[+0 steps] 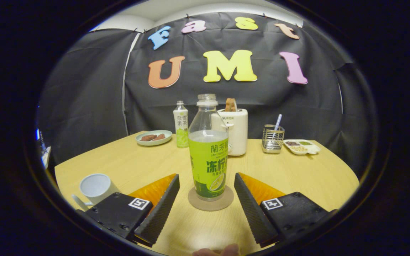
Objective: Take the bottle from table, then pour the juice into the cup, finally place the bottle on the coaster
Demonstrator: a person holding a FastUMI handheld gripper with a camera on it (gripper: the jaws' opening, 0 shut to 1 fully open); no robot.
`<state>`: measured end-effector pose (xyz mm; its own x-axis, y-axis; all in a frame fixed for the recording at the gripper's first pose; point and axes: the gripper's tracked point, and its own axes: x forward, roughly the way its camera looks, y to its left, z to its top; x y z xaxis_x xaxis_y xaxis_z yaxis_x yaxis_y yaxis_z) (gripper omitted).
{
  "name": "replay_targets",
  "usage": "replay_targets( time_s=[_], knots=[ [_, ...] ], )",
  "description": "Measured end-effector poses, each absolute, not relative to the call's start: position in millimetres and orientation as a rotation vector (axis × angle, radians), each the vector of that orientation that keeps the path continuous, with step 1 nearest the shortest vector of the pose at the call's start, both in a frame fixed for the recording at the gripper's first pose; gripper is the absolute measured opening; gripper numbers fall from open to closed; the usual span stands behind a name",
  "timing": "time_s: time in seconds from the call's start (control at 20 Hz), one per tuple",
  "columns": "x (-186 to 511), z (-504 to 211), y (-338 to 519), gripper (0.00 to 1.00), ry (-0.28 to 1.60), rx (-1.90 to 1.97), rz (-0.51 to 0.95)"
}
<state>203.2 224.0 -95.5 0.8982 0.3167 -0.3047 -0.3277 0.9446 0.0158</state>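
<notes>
An uncapped clear bottle (208, 153) with a green label stands upright on a round brown coaster (210, 203) on the wooden table (297, 174). It holds pale juice up to about the top of the label. My gripper (206, 185) is open, one finger on each side of the bottle's lower part, with a gap between each finger and the bottle. A white cup (96, 187) stands to the left of the left finger, its handle toward me.
Along the table's back stand a second, smaller bottle (180, 124), a green plate with food (154, 137), a white toaster (234, 131), a wire holder (272, 138) and a divided white dish (301, 146). A fingertip (217, 251) shows at the near table edge.
</notes>
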Motion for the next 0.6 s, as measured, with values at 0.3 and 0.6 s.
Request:
replay_targets(
  time_s=[0.3, 0.6],
  knots=[
    [145.9, -50.4, 183.5, 0.99, 0.203, -0.074, 0.207],
    [83.7, 10.4, 153.4, 0.99, 0.077, -0.112, 0.104]
  ],
)
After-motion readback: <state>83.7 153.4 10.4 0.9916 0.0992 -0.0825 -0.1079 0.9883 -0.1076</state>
